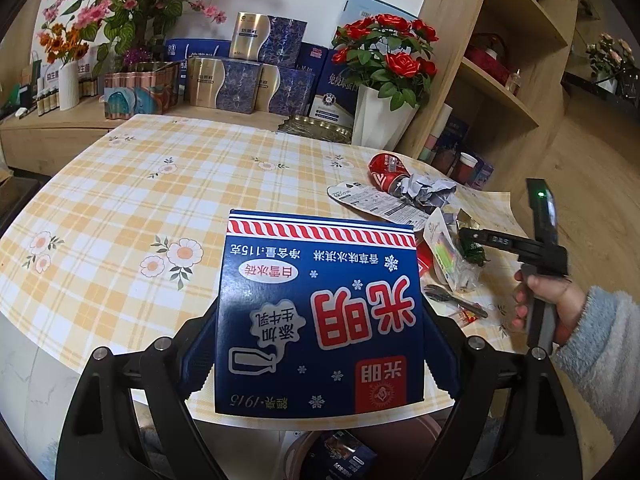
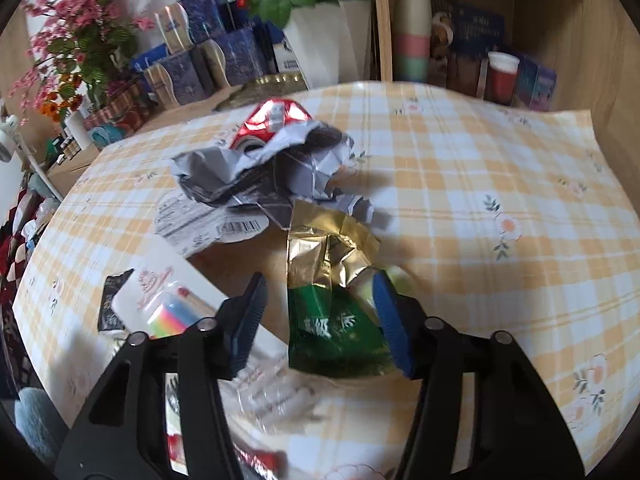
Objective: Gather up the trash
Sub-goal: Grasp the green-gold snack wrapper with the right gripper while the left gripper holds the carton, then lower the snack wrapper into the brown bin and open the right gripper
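— From my left wrist view, the blue box (image 1: 320, 316) covers the inner faces of the left hand-held gripper (image 1: 320, 352) fingers, and it hides the table (image 1: 120, 200) edge beneath it. Something dark below is cut off by the frame.

— On my right wrist view, the clear wrapper (image 2: 272, 392) near the bottom is smeared; I can't read it. The green and gold packet (image 2: 332, 320) hides part of the right finger pad (image 2: 390, 320), so contact is unclear.

Soft, even daylight fills both views. The right wrist view is motion-blurred, worst toward 7 o'clock; the left stays sharp. Fisheye bends the worktop (image 1: 120, 200) edges, corners vignetted black.
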Available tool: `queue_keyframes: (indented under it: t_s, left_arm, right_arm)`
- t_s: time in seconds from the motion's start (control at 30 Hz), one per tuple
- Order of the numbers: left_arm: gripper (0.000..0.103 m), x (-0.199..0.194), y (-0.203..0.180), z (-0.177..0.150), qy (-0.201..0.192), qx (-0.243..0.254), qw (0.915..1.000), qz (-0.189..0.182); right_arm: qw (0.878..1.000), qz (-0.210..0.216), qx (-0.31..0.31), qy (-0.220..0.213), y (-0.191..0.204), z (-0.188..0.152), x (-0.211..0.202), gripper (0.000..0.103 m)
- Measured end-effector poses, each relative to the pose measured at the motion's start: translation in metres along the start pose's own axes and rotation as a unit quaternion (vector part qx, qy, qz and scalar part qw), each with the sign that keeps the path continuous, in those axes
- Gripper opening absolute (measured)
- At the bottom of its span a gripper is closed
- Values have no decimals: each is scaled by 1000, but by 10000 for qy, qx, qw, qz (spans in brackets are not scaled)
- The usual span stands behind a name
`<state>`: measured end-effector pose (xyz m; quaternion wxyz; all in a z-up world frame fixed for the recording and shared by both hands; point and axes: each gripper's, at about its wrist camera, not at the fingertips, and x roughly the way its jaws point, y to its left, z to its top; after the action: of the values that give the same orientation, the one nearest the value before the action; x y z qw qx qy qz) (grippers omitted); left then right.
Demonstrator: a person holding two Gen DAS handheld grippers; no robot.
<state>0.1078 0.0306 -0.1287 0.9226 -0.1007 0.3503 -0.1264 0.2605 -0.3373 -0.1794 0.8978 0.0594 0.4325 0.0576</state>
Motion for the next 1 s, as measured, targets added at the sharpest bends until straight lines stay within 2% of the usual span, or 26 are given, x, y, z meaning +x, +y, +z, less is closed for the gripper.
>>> queue_keyframes:
  t_s: [0.03, 0.07, 0.2, 0.43, 0.7, 0.83, 1.0]
  left_arm:
    - [85, 0, 0, 0, -1, -3, 10000, -20]
    - [85, -1, 0, -1, -11, -1, 10000, -43]
    - [85, -5, -2, 0, -78, 63, 9998, -158]
    - [85, -17, -15, -4, -183, 480, 9982, -324]
    - [85, -40, -28, -34, -156, 1069, 9932, -434]
    - [85, -51, -27, -57, -86, 1185, 9918, -482]
    - [85, -56, -18, -77, -55, 812, 9948, -617]
  right_arm:
    - [10000, -26, 14, 75, 1, 0, 4, 47]
    - [9999, -32, 30, 99, 1, 0, 5, 37]
    - [9997, 16, 215, -87, -1, -2, -7, 25]
    - [9975, 142, 163, -679, 7, -18, -59, 21]
    - [9888, 925, 361, -1115, 30, -77, -133, 21]
    - [9878, 1159, 182, -1027, 49, -126, -154, 21]
    - [9892, 1318, -81, -639, 77, -180, -152, 20]
